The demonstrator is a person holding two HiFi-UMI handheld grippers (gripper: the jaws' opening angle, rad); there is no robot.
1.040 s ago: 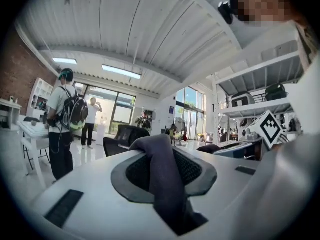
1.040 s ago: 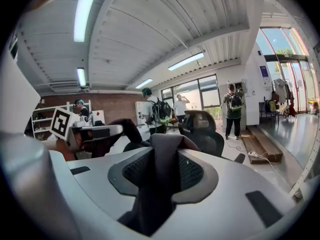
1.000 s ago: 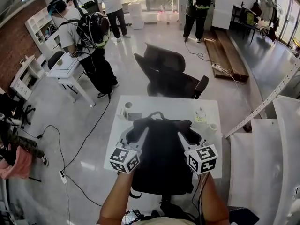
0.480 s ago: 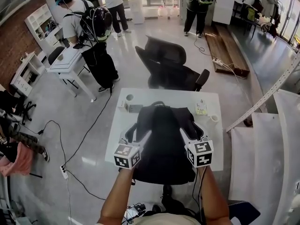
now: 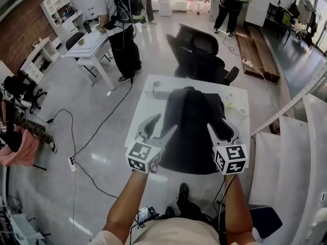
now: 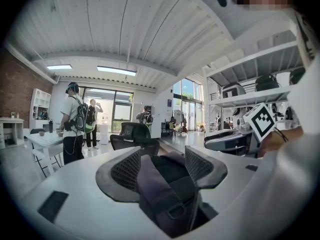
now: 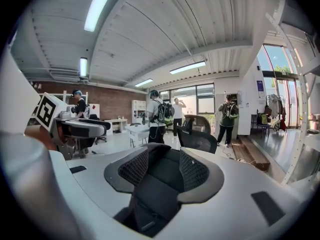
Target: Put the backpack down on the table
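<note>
The backpack (image 5: 191, 121) is dark and lies flat on the white worktop (image 5: 147, 108). It covers most of the worktop's middle, with its carry loop at the far end and its near end by the worktop's near edge.

We hold the left claw (image 5: 166, 122) at the backpack's left side. Its jaws have just been opening and now stand spread. In the left gripper view a shoulder strap (image 6: 157, 189) of the backpack runs through the gap between them, but neither pad presses on it.

The right claw (image 5: 218, 126) is at the backpack's right side. Its jaws have also just been opening and are spread apart. The right gripper view shows dark backpack fabric in the gap, loose and not pinched. Both claws point nearly level toward the backpack's far end, and each marker cube sits nearer to us than the backpack's near end.

Off the backpack's far left corner, a small cup (image 5: 156, 84) and a flat dark item (image 5: 162, 92) rest on the worktop. Off its right side are a small packet (image 5: 230, 103) and a little white pot (image 5: 243, 112). Beyond the backpack's far end a black office chair (image 5: 199, 52) stands close to the worktop. Further off beyond the backpack, a person wearing a pack (image 5: 122, 14) stands beside another white desk (image 5: 92, 42).
</note>
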